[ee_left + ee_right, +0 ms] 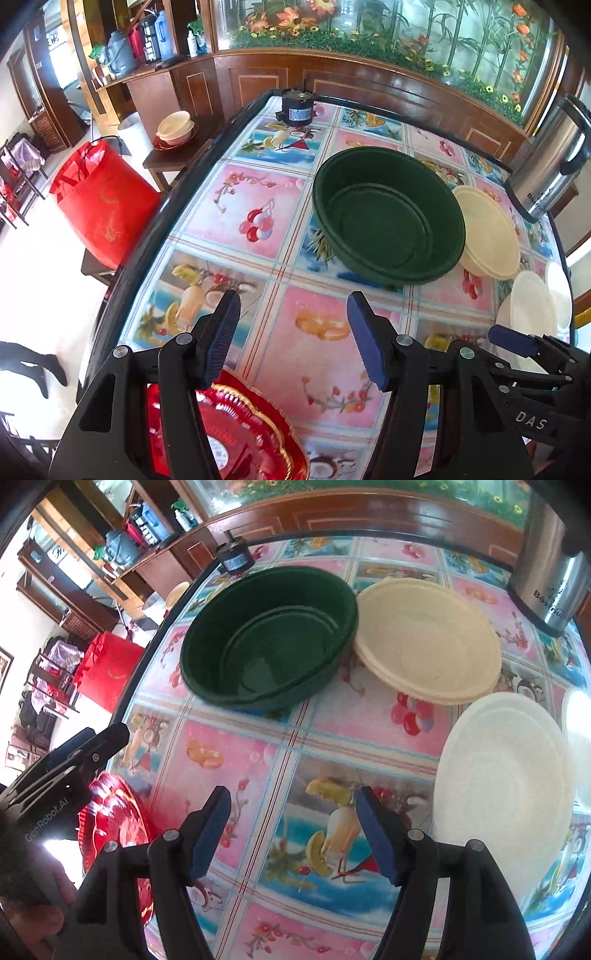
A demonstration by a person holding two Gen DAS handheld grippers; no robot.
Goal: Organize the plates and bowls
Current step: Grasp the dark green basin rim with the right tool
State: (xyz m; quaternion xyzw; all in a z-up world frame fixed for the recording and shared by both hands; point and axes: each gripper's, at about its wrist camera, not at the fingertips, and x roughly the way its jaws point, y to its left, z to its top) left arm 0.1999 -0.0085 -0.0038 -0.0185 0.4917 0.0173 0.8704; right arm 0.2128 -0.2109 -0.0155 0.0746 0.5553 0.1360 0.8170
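Two grippers over a table (229,206) with a bright fruit cloth, both with nothing in them. Left gripper (293,341) at the bottom middle of the left view, blue fingers (221,332) spread wide, held above the cloth. Right gripper (293,836) at the bottom middle of the right view, spread wide too – bare cloth between its fingers. Red plate (236,435) with a gold wavy edge at the bottom left of the left view, partly under the left gripper; not clear if touching. Same red plate at the lower left of the right view, half hidden. Big dark green bowl (388,218) in the middle of the left view, sitting upright, with what looks like a second green bowl inside it. Cream plate (428,642) just to the right of the green bowl, rims touching or almost. White plate (506,779) at the right side of the right view, near the right gripper – apart from it. Shiny metal pot (546,162) at the right edge of the left view. Small black motor (297,109) at the far edge of the table, top middle. Off the table at the upper left, a red bag (107,199) on the floor and a small side table with a cream bowl (175,127) on a red plate.
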